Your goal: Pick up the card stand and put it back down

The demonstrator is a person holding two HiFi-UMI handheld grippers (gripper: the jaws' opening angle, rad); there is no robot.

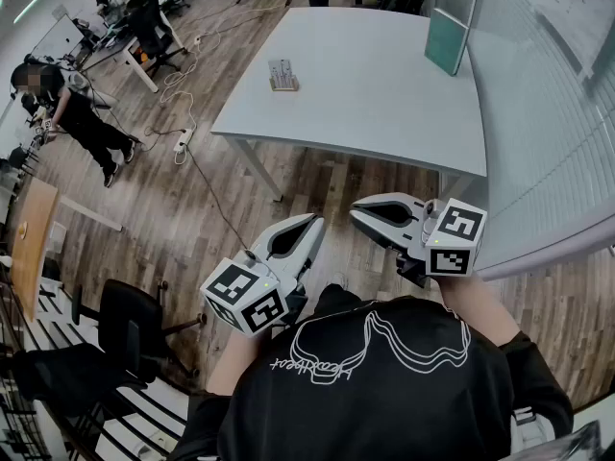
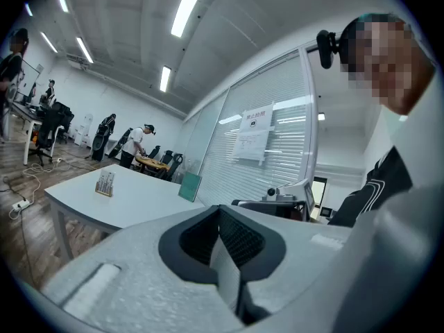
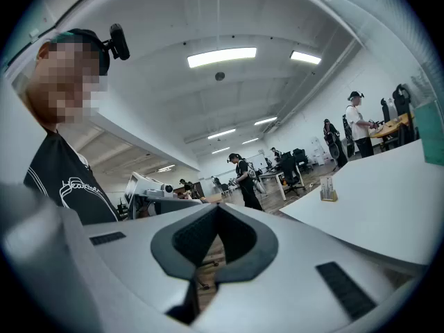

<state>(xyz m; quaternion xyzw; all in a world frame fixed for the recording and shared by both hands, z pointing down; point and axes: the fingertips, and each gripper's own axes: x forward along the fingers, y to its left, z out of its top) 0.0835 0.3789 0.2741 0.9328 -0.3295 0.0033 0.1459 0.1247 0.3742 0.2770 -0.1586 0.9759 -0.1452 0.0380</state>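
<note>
The card stand (image 1: 282,75) is a small wooden holder with pale cards, upright near the left edge of the white table (image 1: 384,104). It also shows small and far off, as the card stand (image 2: 105,184) in the left gripper view and the card stand (image 3: 327,189) in the right gripper view. My left gripper (image 1: 313,223) and right gripper (image 1: 357,213) hang close to my chest, well short of the table, over the wooden floor. Both point level toward each other's side, with jaws together and nothing between them. The left gripper (image 2: 220,210) and the right gripper (image 3: 217,207) each show their tips meeting.
A green board (image 1: 447,38) leans upright at the table's far right, against a glass partition with blinds (image 1: 548,113). A cable and power strip (image 1: 182,143) lie on the floor left of the table. A person (image 1: 82,118) stands far left; a black chair (image 1: 135,325) is near me.
</note>
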